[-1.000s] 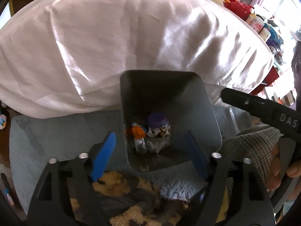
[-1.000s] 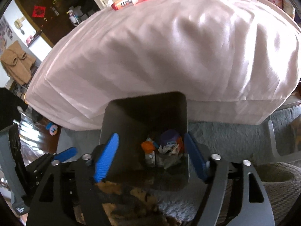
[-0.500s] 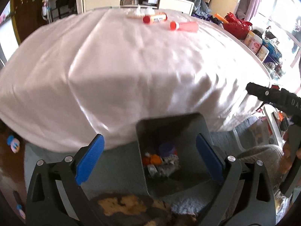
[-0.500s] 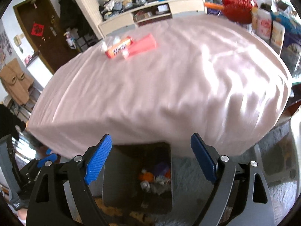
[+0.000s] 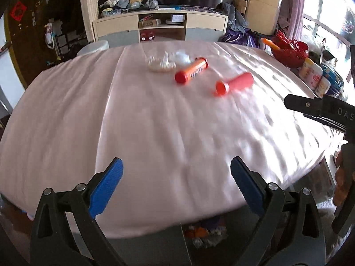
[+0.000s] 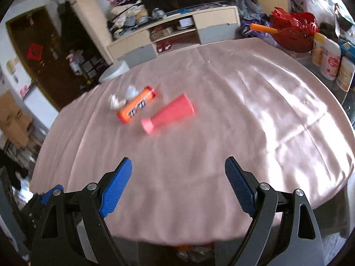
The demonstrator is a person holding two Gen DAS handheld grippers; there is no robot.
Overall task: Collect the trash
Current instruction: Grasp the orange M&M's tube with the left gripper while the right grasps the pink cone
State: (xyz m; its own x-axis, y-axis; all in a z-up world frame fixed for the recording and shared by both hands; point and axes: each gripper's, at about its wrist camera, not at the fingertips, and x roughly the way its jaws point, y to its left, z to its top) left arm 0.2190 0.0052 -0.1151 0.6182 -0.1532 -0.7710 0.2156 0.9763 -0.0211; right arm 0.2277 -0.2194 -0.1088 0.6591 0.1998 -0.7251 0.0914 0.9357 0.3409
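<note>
On the pink tablecloth (image 5: 155,122) lie an orange candy tube (image 5: 192,71), a red-pink tube with a cap (image 5: 235,83) and crumpled clear wrappers (image 5: 164,63). They also show in the right wrist view: the orange tube (image 6: 136,107), the pink tube (image 6: 169,116), the crumpled wrapper (image 6: 118,100). My left gripper (image 5: 176,187) is open and empty above the near table edge. My right gripper (image 6: 178,185) is open and empty, also over the near edge. The grey bin with trash (image 5: 204,235) is partly hidden below the table edge.
A red basket (image 6: 295,31) and several white canisters (image 6: 328,59) stand at the table's right side. A low cabinet (image 5: 162,28) is behind the table. The right gripper's body (image 5: 321,108) shows at the right of the left wrist view.
Both grippers have risen from above the bin up to table height. The view has tilted from the bin to the tabletop with the tubes. Both jaws look wider apart.
</note>
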